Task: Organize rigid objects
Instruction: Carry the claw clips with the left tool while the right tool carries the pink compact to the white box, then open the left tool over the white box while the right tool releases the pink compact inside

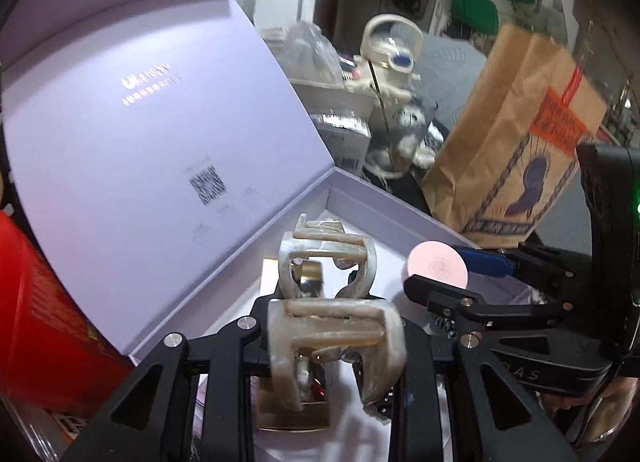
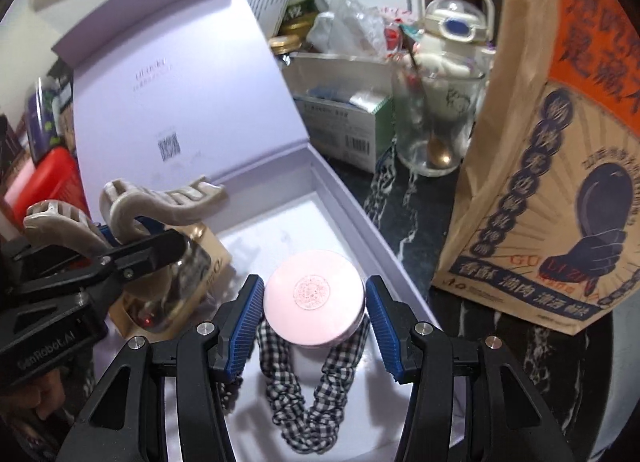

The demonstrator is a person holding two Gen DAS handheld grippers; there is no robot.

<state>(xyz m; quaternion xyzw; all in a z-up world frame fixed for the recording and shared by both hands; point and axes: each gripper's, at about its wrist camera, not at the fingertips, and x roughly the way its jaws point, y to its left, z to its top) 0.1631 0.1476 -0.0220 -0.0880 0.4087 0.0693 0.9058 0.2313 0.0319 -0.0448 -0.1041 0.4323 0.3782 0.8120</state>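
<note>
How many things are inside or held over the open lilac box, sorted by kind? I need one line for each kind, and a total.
Hair claw clip, held by the left gripper: 1
Pink round tin, held by the right gripper: 1
Checked scrunchie, lying in the lilac box: 1
Gold perfume bottle, lying in the box: 1
Total: 4

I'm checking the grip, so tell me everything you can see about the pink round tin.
The pink round tin is a shallow disc with a flat matte lid stamped with a faint circular emblem at its centre. It sits between the right gripper's blue ribbed pads, lid facing the camera, above the checked scrunchie inside the open lilac box.
</note>
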